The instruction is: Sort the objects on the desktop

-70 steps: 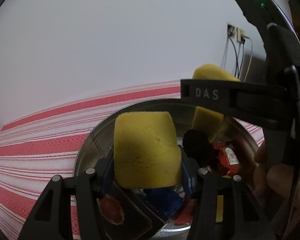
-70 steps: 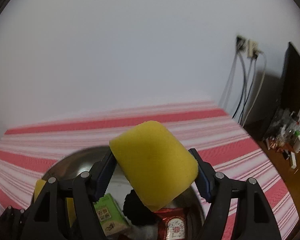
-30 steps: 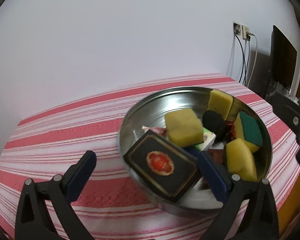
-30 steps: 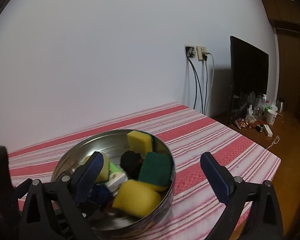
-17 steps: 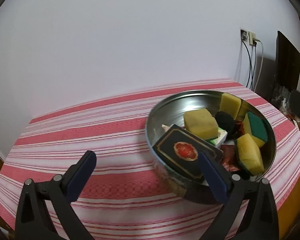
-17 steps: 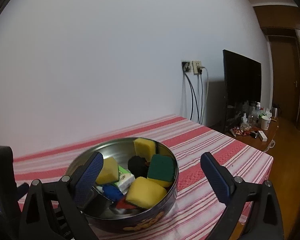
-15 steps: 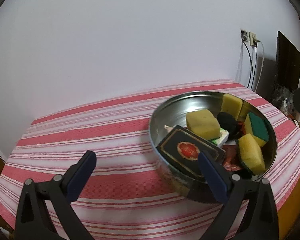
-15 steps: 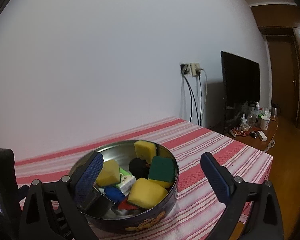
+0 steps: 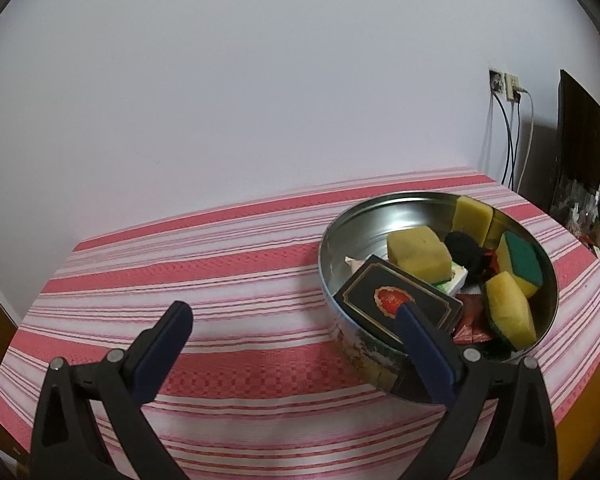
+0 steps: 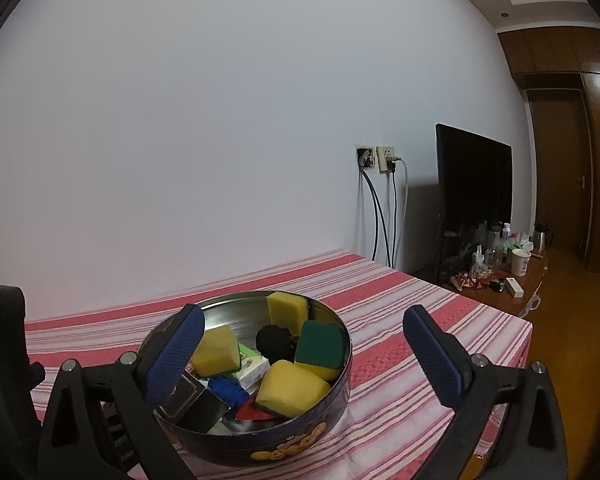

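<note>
A round metal tin (image 9: 332, 240) (image 10: 300, 444) sits on the red-and-white striped tablecloth (image 9: 204, 256). It holds several yellow sponges (image 9: 418, 254) (image 10: 290, 388), a green-topped sponge (image 9: 522, 258) (image 10: 320, 346), a black box with a red emblem (image 9: 396, 300), a black ball (image 9: 466, 246), a blue item (image 10: 228, 388) and a white-green packet (image 10: 252, 364). My left gripper (image 9: 296, 320) is open and empty, above the cloth left of the tin. My right gripper (image 10: 304, 336) is open and empty, raised over the tin's near side.
A white wall stands behind the table, with a socket and hanging cables (image 10: 380, 208). A black monitor (image 10: 474, 188) and a wooden side table with bottles and a cup (image 10: 504, 264) stand at the right. The table edge (image 10: 528, 332) runs close to the tin's right.
Both grippers let go of their yellow sponges into the tin, opened wide, and drew back and up. The left view has shifted left, so the tin now lies at its right.
</note>
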Tool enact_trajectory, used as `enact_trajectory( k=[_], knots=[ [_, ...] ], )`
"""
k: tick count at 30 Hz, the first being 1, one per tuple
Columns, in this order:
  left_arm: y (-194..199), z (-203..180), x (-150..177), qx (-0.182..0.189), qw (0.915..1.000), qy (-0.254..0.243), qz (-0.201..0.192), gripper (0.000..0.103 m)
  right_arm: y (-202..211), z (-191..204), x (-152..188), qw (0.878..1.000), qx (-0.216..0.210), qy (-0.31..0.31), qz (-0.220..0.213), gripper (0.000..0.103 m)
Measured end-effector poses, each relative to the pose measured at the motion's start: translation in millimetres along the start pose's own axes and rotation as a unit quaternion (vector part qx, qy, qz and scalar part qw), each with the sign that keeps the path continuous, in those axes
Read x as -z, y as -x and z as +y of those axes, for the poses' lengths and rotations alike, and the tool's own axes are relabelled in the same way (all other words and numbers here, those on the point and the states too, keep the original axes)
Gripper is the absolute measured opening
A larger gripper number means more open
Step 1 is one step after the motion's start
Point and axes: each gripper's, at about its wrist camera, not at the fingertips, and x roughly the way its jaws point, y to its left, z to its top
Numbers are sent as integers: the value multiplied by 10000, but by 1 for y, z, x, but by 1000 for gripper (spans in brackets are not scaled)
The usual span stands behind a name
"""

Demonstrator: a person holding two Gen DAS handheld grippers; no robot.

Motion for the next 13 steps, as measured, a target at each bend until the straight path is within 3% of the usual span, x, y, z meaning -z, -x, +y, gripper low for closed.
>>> enact_trajectory(
  k=[6, 13],
  knots=[
    [-1, -1, -1, 172, 9997, 100, 103, 102, 0, -4, 2, 10000, 11, -53, 8, 101],
    [-2, -7, 0, 96, 9999, 38, 88, 102, -4, -16, 0, 9998, 154, -153, 25, 101]
  ],
)
